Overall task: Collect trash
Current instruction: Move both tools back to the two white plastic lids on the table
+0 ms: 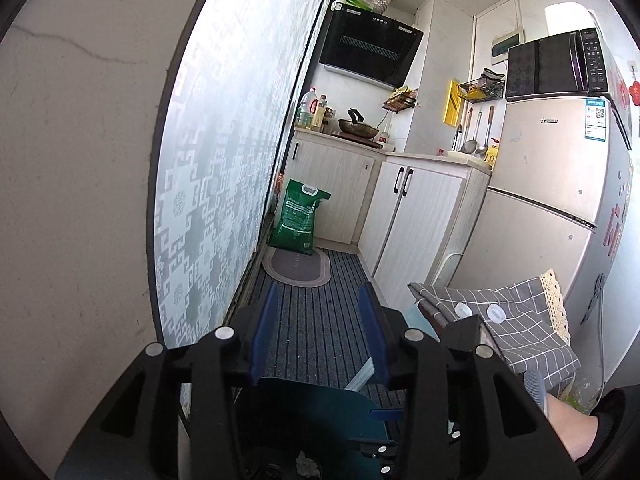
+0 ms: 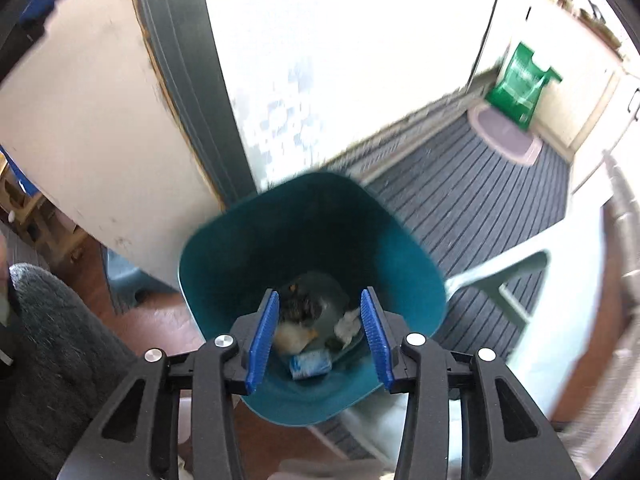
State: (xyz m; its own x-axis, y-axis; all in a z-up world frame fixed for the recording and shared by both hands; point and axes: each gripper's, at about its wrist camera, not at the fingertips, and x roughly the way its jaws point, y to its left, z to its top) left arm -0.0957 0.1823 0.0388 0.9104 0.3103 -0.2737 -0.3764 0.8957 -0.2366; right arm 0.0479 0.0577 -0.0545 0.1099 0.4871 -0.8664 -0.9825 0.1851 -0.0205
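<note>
A teal trash bin (image 2: pixel 256 248) stands on the floor beside a door frame, seen from above in the right wrist view. Inside lie several scraps: a blue-white wrapper (image 2: pixel 311 363), crumpled white paper (image 2: pixel 347 326) and dark and orange bits. My right gripper (image 2: pixel 318 338) hangs open over the bin's mouth, empty. In the left wrist view my left gripper (image 1: pixel 318 330) is open and empty, pointing into the kitchen; the bin's rim (image 1: pixel 320 394) shows just below its fingers.
A frosted sliding door (image 1: pixel 216 152) runs along the left. A striped grey mat (image 1: pixel 316 320) covers the kitchen floor, with a green sack (image 1: pixel 298 218), cabinets (image 1: pixel 416 224) and a fridge (image 1: pixel 552 200). A grey checked cloth (image 1: pixel 516 320) lies at right. A pale plastic stool (image 2: pixel 508 276) stands beside the bin.
</note>
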